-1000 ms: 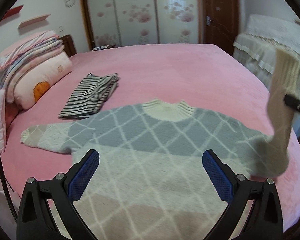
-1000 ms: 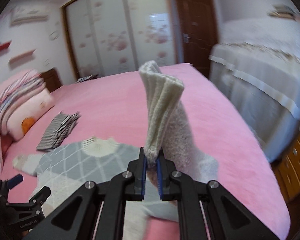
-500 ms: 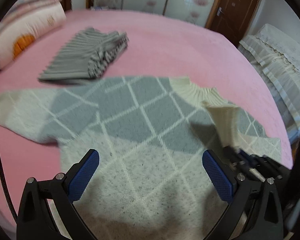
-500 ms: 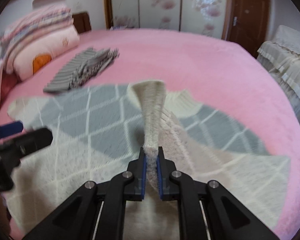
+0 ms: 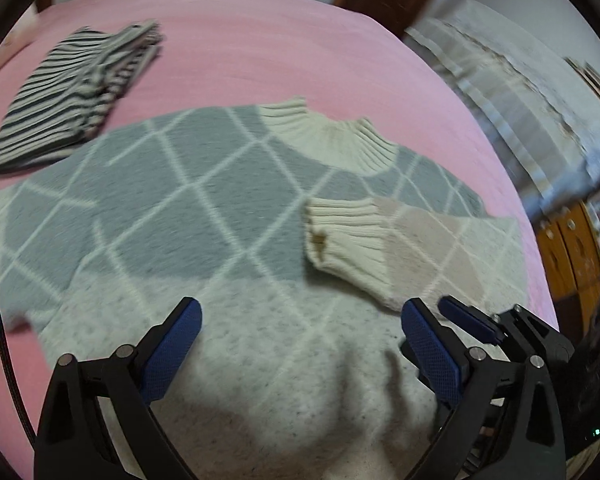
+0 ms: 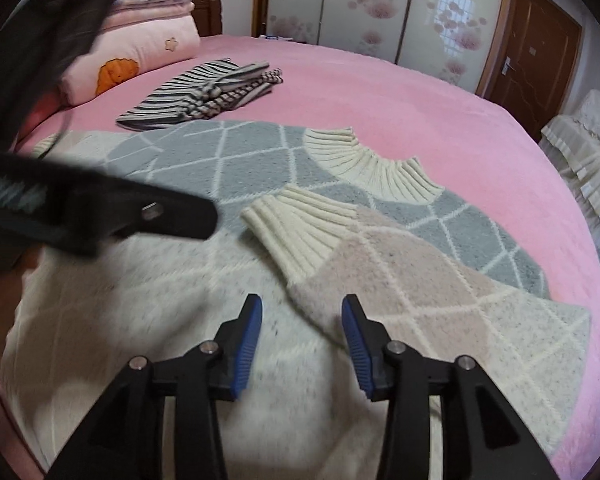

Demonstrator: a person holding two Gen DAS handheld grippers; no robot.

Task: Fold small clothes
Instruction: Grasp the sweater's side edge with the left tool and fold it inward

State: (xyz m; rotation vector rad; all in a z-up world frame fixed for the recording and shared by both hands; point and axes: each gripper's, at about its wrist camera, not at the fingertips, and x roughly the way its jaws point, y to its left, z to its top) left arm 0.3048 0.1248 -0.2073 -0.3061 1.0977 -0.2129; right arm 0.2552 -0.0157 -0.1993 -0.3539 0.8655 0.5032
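Grey-and-cream diamond-knit sweater (image 5: 204, 216) lying flat on pink bedspread (image 5: 260, 40), ribbed-cuff sleeve (image 6: 300, 232) folded across chest. Left gripper (image 5: 300, 344) and right gripper (image 6: 302, 330) hovering, fingers spread, grasping nothing.

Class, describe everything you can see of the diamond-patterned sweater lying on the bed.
The sweater is a fuzzy knit, grey at the shoulders, cream lower down, crossed by white diamond lines, with a ribbed cream collar. It lies flat on the pink bedspread. Its one sleeve, beige with a ribbed cream cuff, is folded across the chest. Neither open claw grips it.
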